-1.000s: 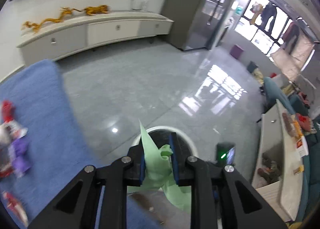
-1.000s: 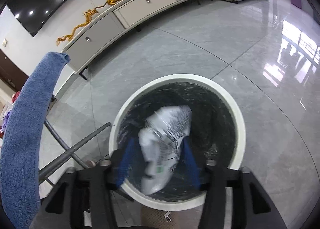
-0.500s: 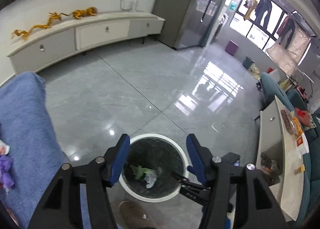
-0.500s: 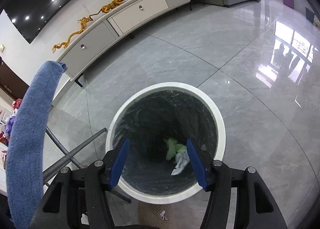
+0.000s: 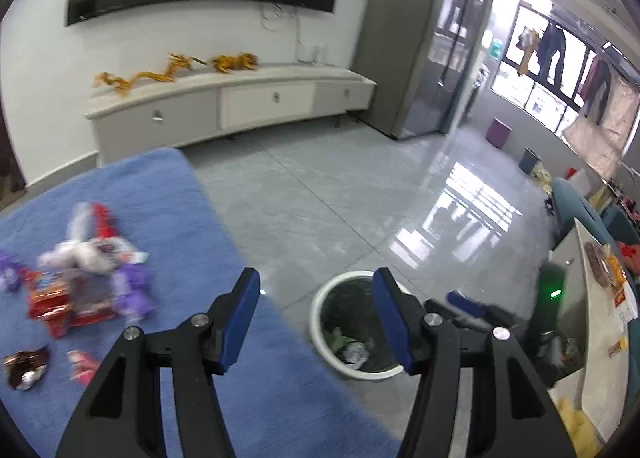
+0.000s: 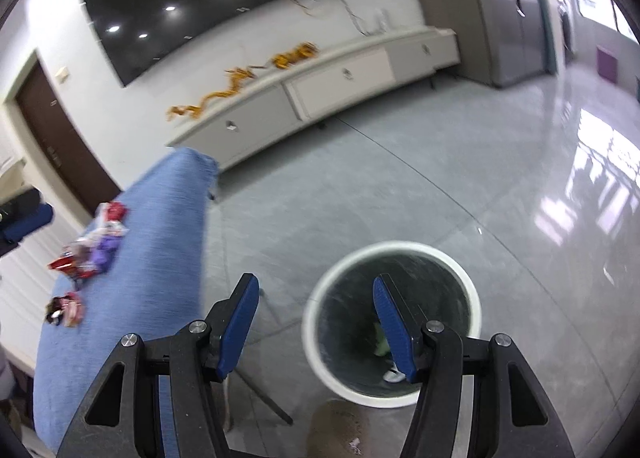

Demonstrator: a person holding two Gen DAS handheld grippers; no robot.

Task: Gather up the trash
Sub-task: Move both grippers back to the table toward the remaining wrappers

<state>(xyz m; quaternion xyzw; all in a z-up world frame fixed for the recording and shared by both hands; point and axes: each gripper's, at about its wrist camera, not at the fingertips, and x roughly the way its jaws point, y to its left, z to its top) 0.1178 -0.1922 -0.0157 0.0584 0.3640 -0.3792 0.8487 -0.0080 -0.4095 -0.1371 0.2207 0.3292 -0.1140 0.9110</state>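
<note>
Left wrist: tool [image 5: 316, 310] open; bin [image 5: 320, 312] below.

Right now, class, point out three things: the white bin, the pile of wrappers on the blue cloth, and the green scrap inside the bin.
white bin [image 6: 316, 298]: right wrist view, left rim.
pile of wrappers [image 5: 86, 282]: left wrist view, middle of the heap.
green scrap [image 5: 335, 339]: left wrist view, its middle.

Right gripper above the bin, nothing between its fingers

The right gripper [image 6: 316, 322] stands with its jaws apart and bare; past its right finger a white trash bin [image 6: 320, 354] sits on the grey floor [image 6: 400, 186] with green and white scraps [image 6: 382, 344] inside, and off to its left wrappers [image 6: 92, 246] lie on the blue-covered surface [image 6: 160, 238]
</note>
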